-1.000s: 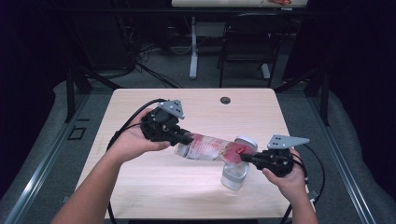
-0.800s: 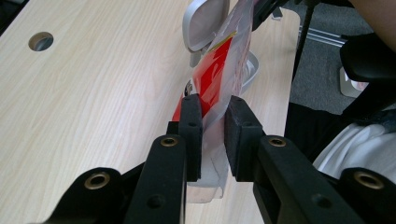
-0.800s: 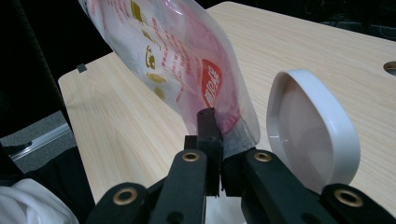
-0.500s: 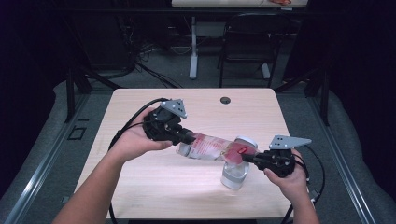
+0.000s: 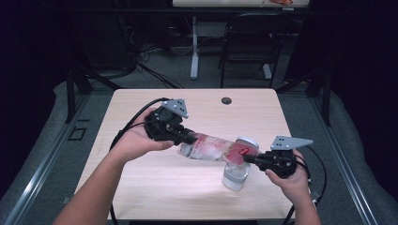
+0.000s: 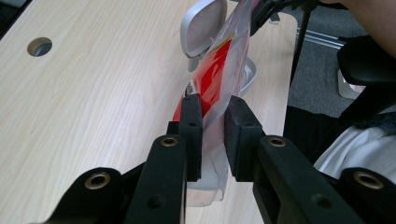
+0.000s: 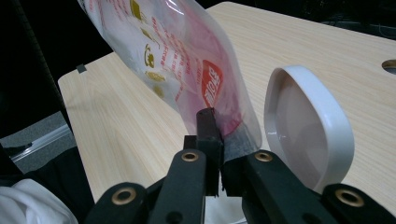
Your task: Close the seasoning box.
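High view has the clear pouch with red print (image 5: 211,146) strung between both grippers, lifted off the wooden table (image 5: 141,187). Left gripper (image 5: 184,138) pinches one end, and in the left gripper view its jaws are clamped on the plastic (image 6: 219,102). Right gripper (image 5: 248,158) bites the other end; the right gripper view shows its jaws pressed together on the pouch's edge (image 7: 187,60). Just below that end stands a clear container (image 5: 235,176), its white hinged lid (image 7: 306,128) flipped open beside the pouch.
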A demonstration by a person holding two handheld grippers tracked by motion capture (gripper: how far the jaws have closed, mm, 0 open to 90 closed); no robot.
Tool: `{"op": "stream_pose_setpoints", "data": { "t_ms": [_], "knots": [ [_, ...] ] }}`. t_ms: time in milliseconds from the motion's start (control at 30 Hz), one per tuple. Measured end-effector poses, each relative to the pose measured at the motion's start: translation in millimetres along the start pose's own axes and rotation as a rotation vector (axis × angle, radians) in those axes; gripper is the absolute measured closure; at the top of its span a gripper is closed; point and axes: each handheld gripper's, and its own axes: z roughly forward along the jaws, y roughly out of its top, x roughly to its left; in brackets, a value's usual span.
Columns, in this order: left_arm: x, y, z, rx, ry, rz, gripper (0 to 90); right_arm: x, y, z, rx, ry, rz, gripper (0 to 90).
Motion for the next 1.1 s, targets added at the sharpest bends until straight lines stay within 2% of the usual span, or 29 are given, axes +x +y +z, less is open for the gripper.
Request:
{"op": "stream_pose_setpoints", "data": {
  "t_ms": [1100],
  "knots": [
    [0.9,1.1,0.4,-0.011,-0.005,-0.001,78.8,-1.4,-1.3,1.6,0.002,0.002,0.001,88.3]
  ]
}}
